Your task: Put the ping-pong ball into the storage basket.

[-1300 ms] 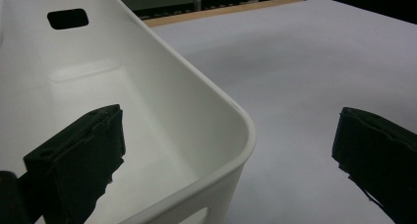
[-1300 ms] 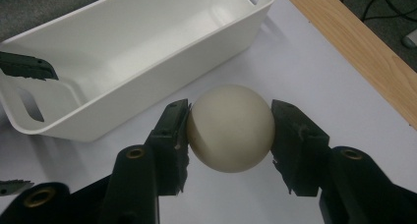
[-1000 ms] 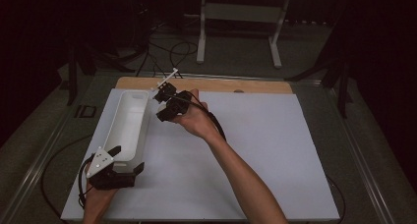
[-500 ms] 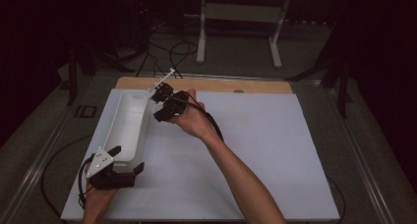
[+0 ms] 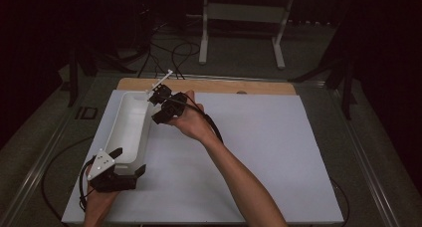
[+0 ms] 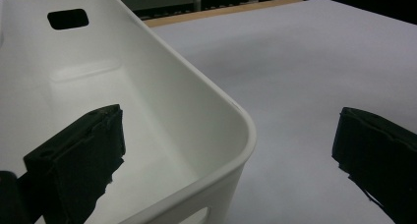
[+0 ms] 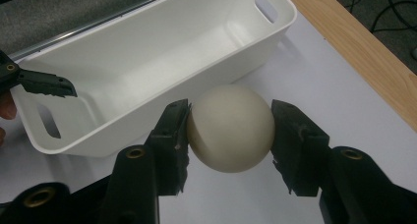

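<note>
Your wide white sheet-covered bench (image 5: 259,157) carries a strip of bare pale wood (image 5: 209,85) along its far edge. Beyond it you face a dark, dimly lit room with a grey floor (image 5: 239,62), where a white metal two-legged stand (image 5: 242,23) rises and loose black cables (image 5: 171,50) curl near its left leg.

left hand-held gripper (image 5: 128,161) spread, right hand-held gripper (image 7: 229,130) clamped

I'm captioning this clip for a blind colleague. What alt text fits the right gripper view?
The right gripper holds a cream ball between its two black jaws, above a white sheet. Just beyond lies a long white bin, empty, with slot handles at both ends; the tip of the left gripper reaches over its near end.
</note>
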Demonstrator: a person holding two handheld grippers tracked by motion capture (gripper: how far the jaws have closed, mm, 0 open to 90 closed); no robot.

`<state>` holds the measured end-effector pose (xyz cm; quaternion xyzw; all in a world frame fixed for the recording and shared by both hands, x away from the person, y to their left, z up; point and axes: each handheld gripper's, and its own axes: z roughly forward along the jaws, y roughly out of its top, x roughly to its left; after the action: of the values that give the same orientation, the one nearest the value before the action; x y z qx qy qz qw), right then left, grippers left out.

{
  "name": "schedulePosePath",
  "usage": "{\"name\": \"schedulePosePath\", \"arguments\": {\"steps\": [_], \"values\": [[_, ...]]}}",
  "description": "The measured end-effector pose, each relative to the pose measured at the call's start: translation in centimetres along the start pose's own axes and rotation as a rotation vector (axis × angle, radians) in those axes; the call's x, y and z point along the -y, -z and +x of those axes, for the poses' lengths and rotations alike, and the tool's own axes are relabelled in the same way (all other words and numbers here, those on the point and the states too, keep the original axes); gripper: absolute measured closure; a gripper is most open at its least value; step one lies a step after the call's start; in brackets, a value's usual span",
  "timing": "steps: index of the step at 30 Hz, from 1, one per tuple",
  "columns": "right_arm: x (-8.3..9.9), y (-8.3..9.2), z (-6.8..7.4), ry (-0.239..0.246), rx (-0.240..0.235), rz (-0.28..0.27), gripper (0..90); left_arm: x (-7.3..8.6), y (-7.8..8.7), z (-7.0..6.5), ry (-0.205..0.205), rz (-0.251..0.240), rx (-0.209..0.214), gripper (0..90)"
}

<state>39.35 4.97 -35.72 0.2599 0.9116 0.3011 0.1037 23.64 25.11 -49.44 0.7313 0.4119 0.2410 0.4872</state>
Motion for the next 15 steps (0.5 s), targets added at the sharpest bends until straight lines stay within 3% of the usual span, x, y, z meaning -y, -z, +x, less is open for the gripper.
{"name": "schedulePosePath", "arguments": {"steps": [15], "values": [[-0.29,-0.44,0.63,0.006,-0.011,0.001,50.8,0.0,0.03,0.01,0.0,-0.001,0.0,0.1]]}}
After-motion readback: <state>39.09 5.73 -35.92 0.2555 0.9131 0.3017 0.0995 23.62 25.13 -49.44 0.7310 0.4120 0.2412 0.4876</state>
